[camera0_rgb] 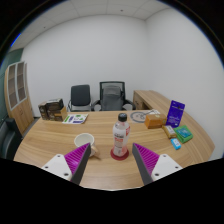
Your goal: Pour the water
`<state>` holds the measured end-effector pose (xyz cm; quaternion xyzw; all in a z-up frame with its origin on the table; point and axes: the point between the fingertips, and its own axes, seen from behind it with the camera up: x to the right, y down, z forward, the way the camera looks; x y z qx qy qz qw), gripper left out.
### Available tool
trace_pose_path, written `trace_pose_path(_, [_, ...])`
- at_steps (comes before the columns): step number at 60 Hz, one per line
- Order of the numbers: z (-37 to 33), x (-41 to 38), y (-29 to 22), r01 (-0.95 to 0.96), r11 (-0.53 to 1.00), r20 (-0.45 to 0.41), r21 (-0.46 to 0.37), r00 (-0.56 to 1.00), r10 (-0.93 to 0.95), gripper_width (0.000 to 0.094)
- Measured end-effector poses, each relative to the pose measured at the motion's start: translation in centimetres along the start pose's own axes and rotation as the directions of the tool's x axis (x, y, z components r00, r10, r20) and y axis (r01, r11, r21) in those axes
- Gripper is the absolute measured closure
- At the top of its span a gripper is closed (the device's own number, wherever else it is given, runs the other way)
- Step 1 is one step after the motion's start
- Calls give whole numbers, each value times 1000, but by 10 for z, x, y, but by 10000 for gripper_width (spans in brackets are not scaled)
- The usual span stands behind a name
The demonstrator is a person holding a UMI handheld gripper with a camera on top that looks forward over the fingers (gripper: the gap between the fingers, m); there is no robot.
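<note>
A clear water bottle [120,136] with a white and red label stands upright on a red coaster [119,155] on the wooden table [45,145]. A white paper cup [84,141] stands to its left, near my left finger. My gripper [112,160] is open and empty, with its purple pads [77,158] spread wide. The bottle stands just ahead of the fingers, a little beyond the gap between them, untouched.
Office chairs [111,95] stand behind the table's far side. A book [75,118] and a dark box [50,108] lie at the far left. A blue box [176,111], snack packs [184,132] and a cardboard box [155,120] crowd the right side.
</note>
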<state>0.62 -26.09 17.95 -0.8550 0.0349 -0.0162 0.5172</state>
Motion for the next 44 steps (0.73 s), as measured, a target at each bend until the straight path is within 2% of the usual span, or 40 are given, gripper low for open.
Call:
trace_pose_path(20, [-150,-34,0,-7,1000,-25,-10,1000,7,78])
trace_pose_path(44, [-189,-33,-4,-14,1000,-72,2,997,14,79])
